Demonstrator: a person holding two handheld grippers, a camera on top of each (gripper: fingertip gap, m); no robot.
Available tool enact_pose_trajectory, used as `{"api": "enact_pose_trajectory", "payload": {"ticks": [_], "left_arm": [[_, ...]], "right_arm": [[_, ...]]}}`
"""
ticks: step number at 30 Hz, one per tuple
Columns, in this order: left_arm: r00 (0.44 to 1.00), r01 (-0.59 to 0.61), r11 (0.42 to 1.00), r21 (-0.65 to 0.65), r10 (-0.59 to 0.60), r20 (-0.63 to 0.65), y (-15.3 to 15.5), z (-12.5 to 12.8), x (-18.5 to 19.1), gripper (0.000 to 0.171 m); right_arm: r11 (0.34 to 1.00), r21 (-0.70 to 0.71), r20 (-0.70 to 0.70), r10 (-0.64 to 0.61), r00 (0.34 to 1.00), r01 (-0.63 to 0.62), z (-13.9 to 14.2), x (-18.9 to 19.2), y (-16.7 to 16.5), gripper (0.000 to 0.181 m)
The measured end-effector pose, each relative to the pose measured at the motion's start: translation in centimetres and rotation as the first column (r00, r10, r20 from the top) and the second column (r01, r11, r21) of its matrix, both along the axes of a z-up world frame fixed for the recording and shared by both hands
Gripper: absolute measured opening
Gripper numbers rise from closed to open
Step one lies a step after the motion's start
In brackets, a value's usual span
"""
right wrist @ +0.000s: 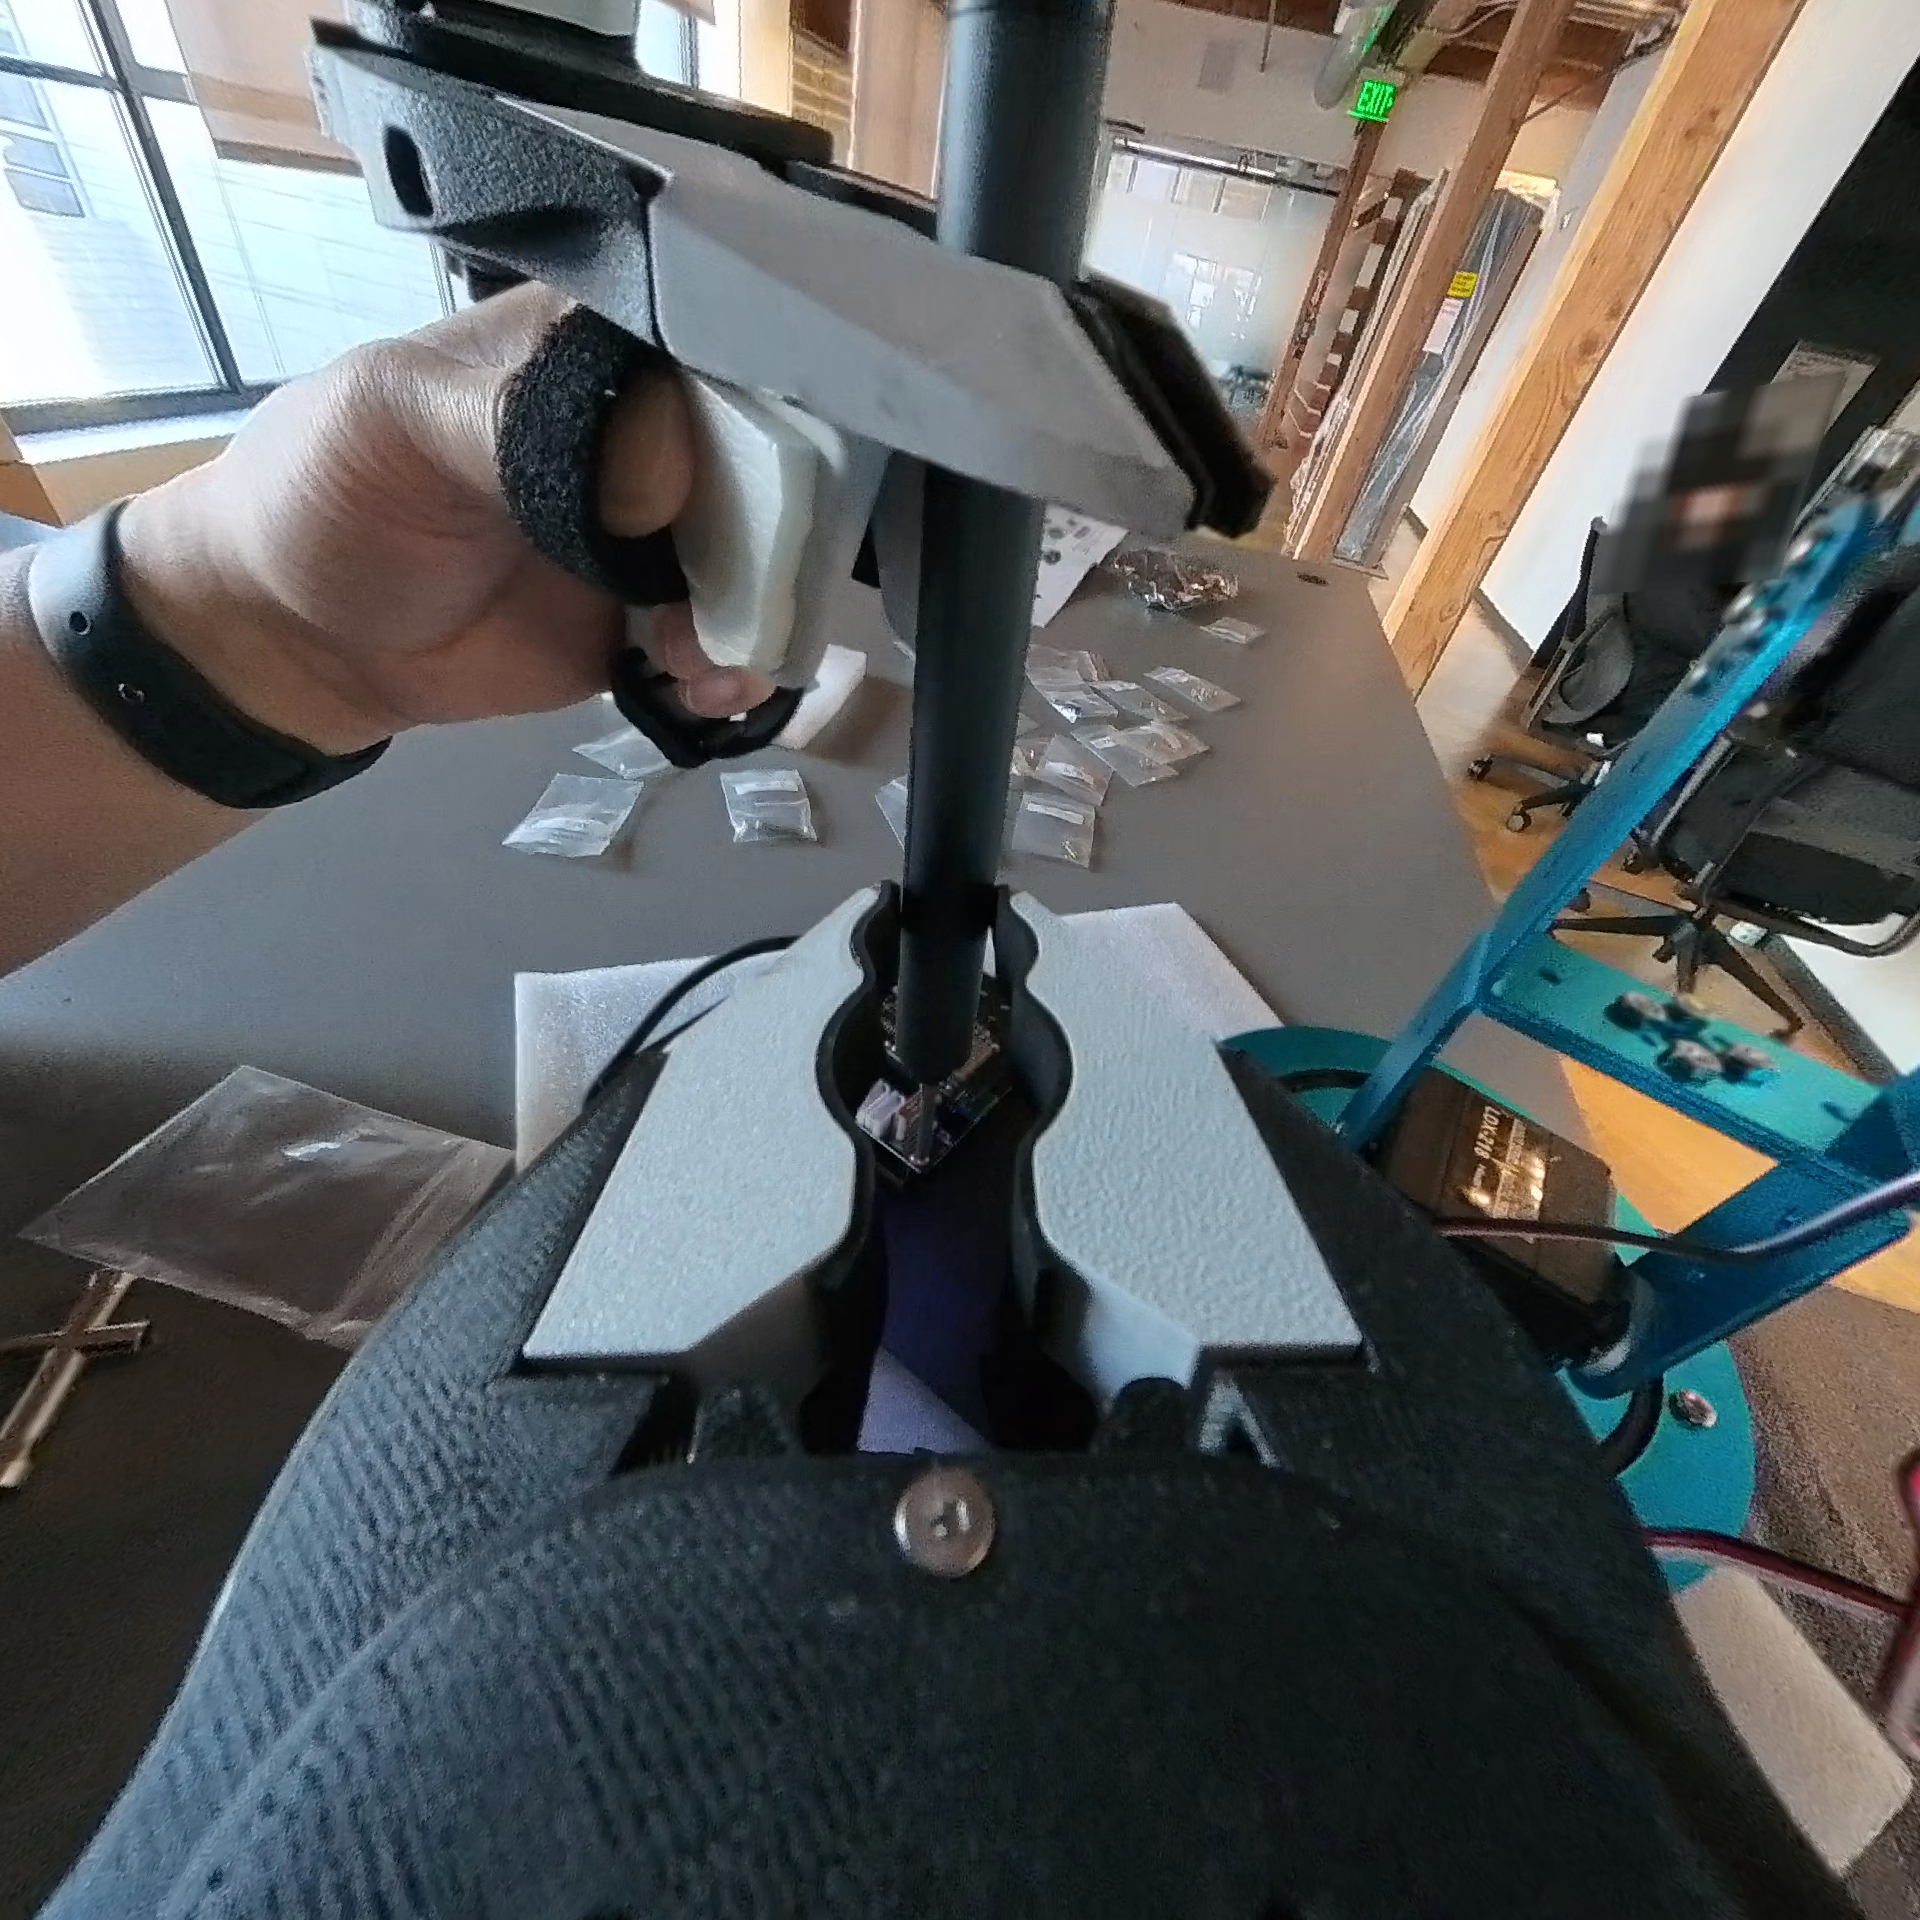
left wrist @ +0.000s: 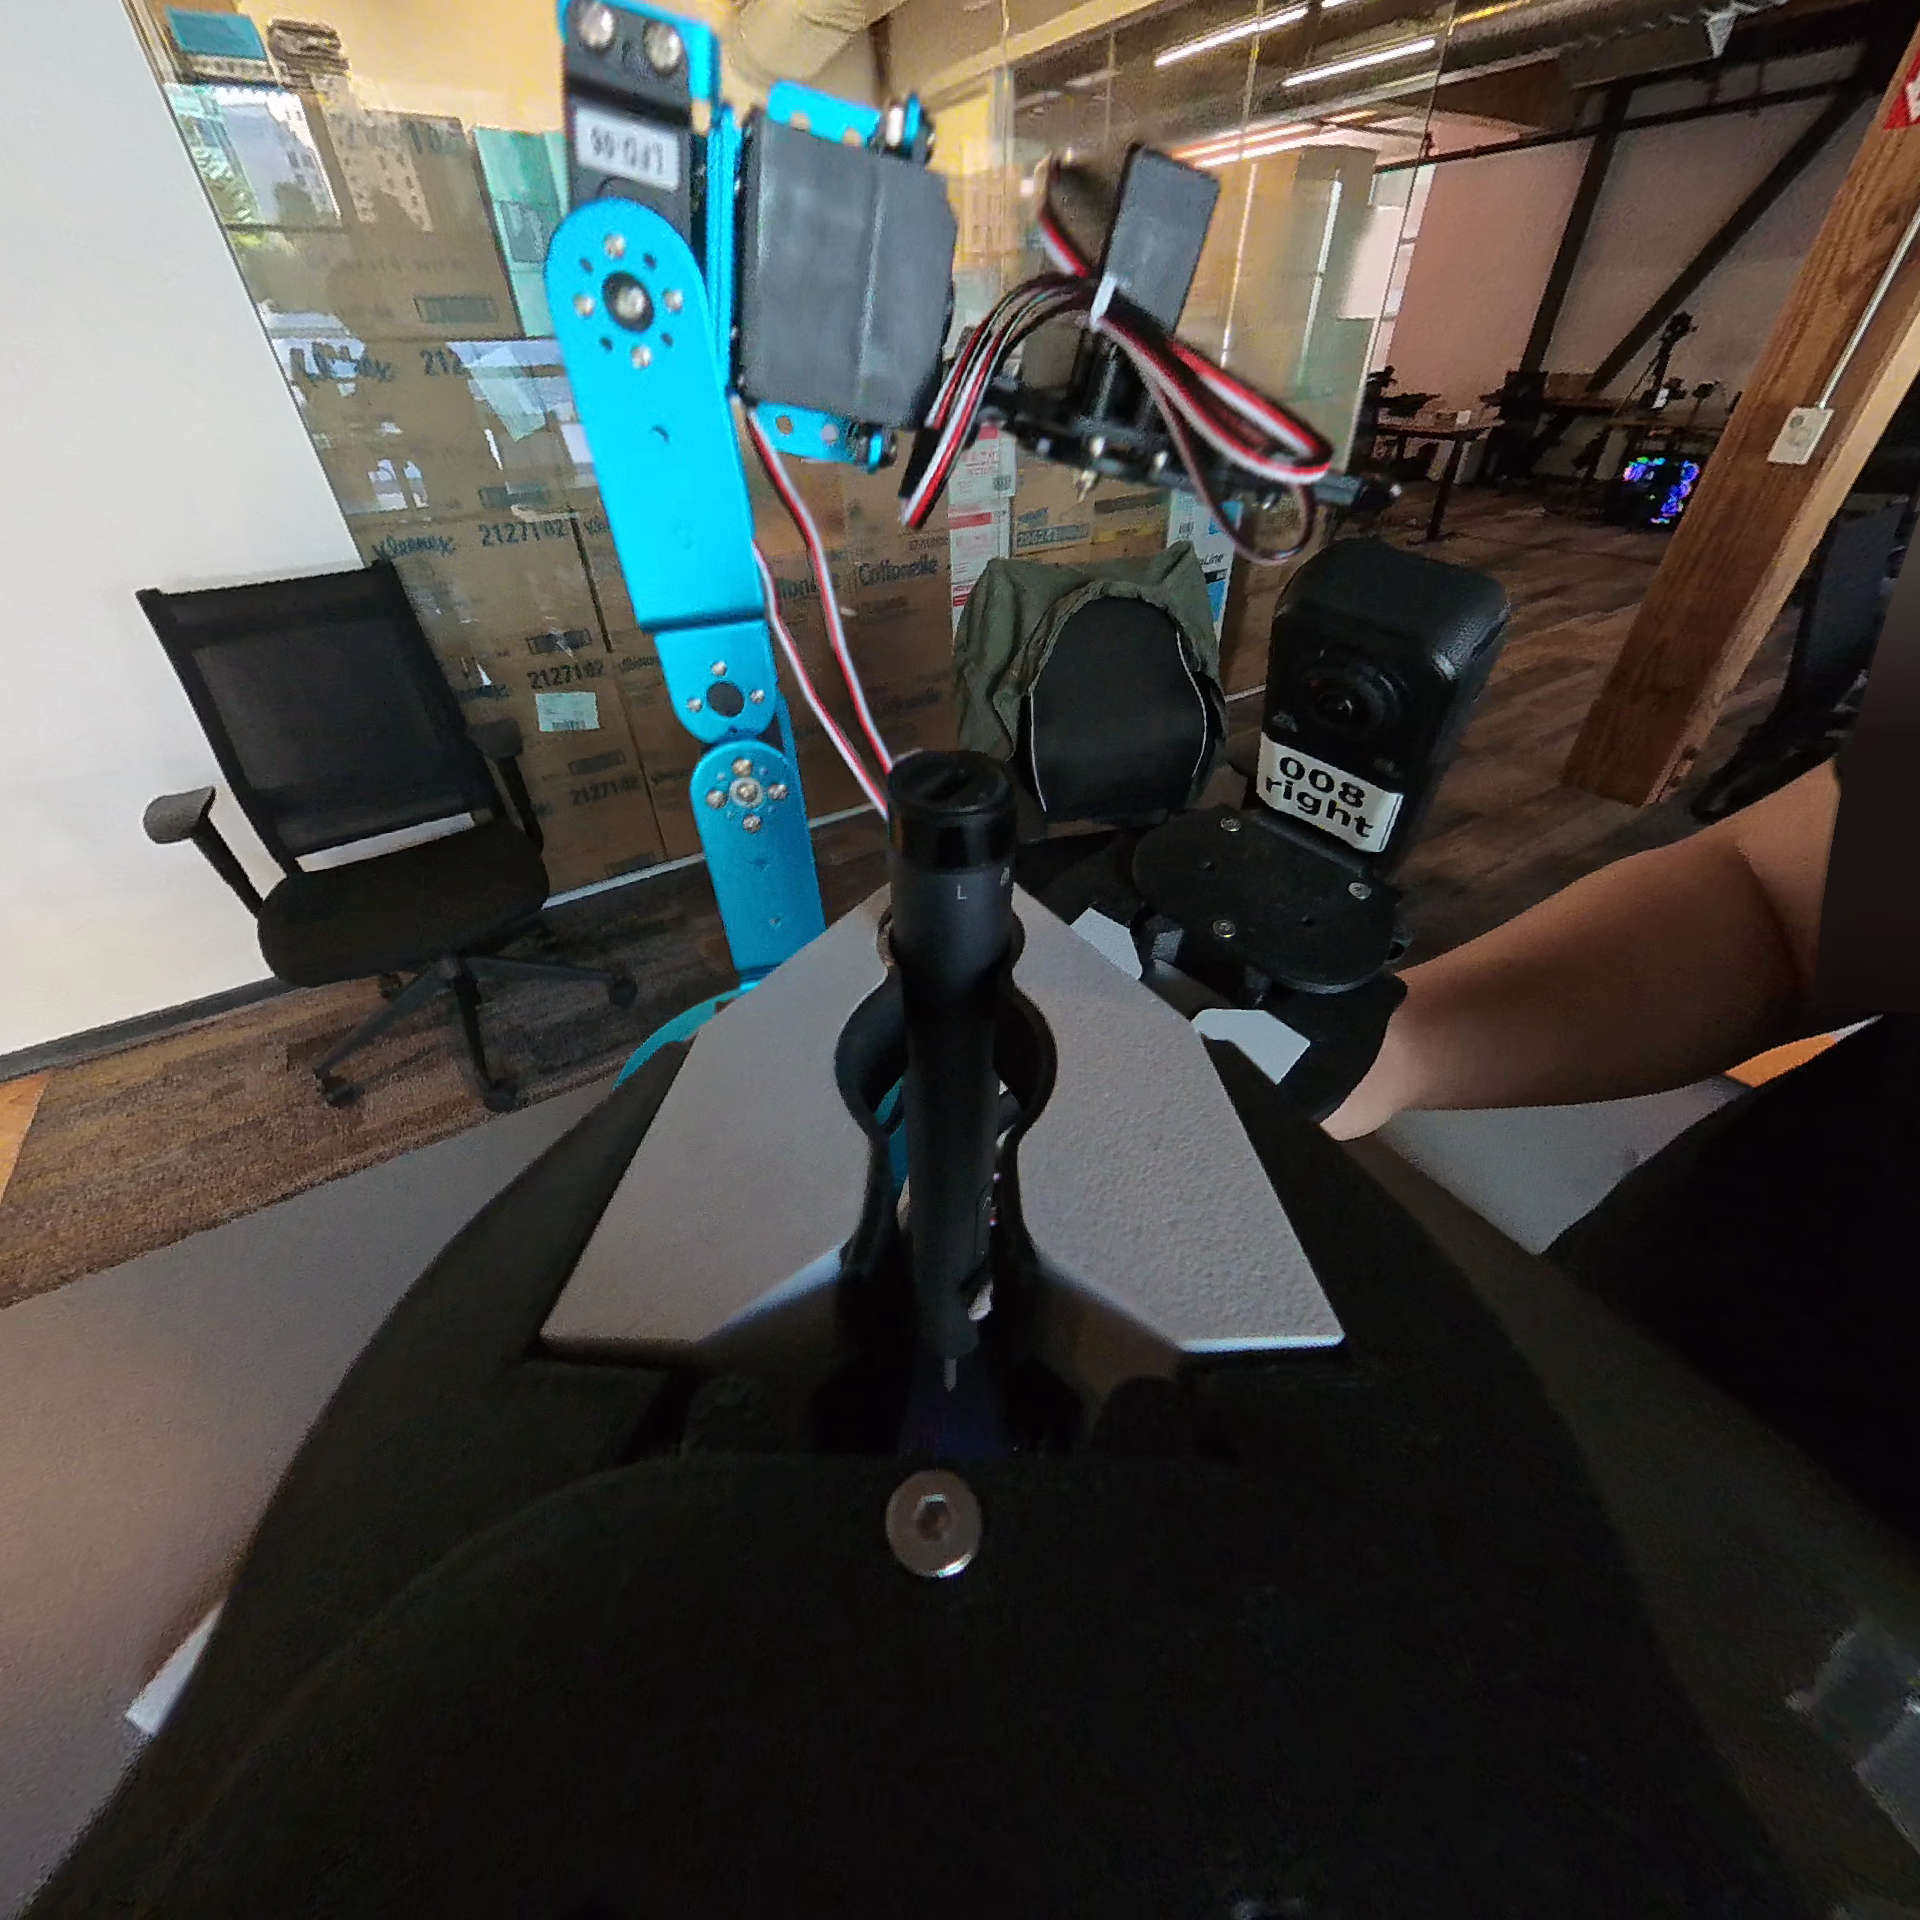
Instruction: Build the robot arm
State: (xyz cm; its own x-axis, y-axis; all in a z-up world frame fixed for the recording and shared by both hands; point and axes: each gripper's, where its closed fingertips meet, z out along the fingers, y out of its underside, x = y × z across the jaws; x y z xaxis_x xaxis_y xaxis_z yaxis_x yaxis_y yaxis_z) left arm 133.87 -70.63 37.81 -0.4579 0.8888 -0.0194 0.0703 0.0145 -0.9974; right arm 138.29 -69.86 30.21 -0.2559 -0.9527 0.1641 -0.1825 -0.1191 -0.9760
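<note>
Screwdriver (left wrist: pixel 951 1039) btwn left jaws, upright

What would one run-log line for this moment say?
left gripper: shut on screwdriver | right gripper: shut on circuit board | screwdriver tip on circuit board | blue bracket arm beside

Light: bright daylight from windows (right wrist: pixel 125 197), left.
Glare: windows blown out.
Blur: servo (left wrist: pixel 842 281) and wires soft.
Distortion: strong fisheye bending at edges.
</note>
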Motion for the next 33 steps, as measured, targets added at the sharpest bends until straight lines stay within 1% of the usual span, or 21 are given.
{"api": "enact_pose_trajectory", "payload": {"ticks": [3, 8, 12, 17, 21, 23, 25, 27, 29, 30, 33], "left_arm": [[1.0, 0.004, 1.0, 0.0, -0.004, 0.004, 0.5, 0.7, -0.4, 0.008], [0.999, 0.02, 0.998, 0.051, -0.018, -0.04, 1.2, 1.7, -0.4, 0.008], [0.997, 0.026, 0.989, 0.147, -0.016, -0.07, 1.5, 1.7, 0.6, 0.008], [0.99, -0.069, 0.956, 0.284, 0.101, -0.101, 1.7, 1.4, 3.9, 0.008], [0.956, -0.083, 0.89, 0.449, 0.198, -0.216, 2.9, 1.0, 7.3, 0.008], [0.934, -0.092, 0.856, 0.51, 0.252, -0.254, 3.7, 0.4, 9.0, 0.008], [0.914, -0.118, 0.83, 0.546, 0.305, -0.266, 4.7, -0.5, 10.3, 0.008], [0.896, -0.134, 0.805, 0.578, 0.348, -0.275, 5.5, -1.4, 11.1, 0.008], [0.881, -0.142, 0.788, 0.599, 0.376, -0.286, 6.2, -1.9, 11.5, 0.008], [0.876, -0.148, 0.783, 0.604, 0.387, -0.287, 6.5, -2.2, 11.6, 0.008], [0.867, -0.177, 0.767, 0.616, 0.418, -0.271, 7.2, -3.0, 11.4, 0.008]], "right_arm": [[1.0, -0.01, -0.003, 0.005, 1.0, -0.005, 0.6, -0.1, 0.5, 0.016], [0.999, -0.001, -0.003, 0.032, 0.999, -0.032, 1.4, -0.3, 1.5, 0.016], [0.998, 0.003, 0.026, 0.063, 0.998, -0.063, 1.6, -0.3, 2.5, 0.017], [0.994, 0.024, 0.034, 0.109, 0.993, -0.11, 1.0, -0.9, 4.4, 0.018], [0.986, 0.079, 0.036, 0.146, 0.989, -0.148, 0.0, -2.7, 5.8, 0.018], [0.976, 0.134, 0.049, 0.165, 0.985, -0.17, -0.6, -3.8, 6.5, 0.018], [0.956, 0.219, 0.063, 0.186, 0.981, -0.195, -1.4, -4.3, 7.1, 0.018], [0.915, 0.317, 0.112, 0.224, 0.968, -0.249, -1.5, -3.7, 8.2, 0.02], [0.869, 0.387, 0.152, 0.27, 0.951, -0.308, -0.9, -1.9, 9.5, 0.025], [0.853, 0.4, 0.154, 0.296, 0.942, -0.334, -0.6, -0.7, 10.3, 0.025], [0.865, 0.364, 0.139, 0.316, 0.939, -0.345, 0.4, 3.0, 11.7, 0.033]]}}
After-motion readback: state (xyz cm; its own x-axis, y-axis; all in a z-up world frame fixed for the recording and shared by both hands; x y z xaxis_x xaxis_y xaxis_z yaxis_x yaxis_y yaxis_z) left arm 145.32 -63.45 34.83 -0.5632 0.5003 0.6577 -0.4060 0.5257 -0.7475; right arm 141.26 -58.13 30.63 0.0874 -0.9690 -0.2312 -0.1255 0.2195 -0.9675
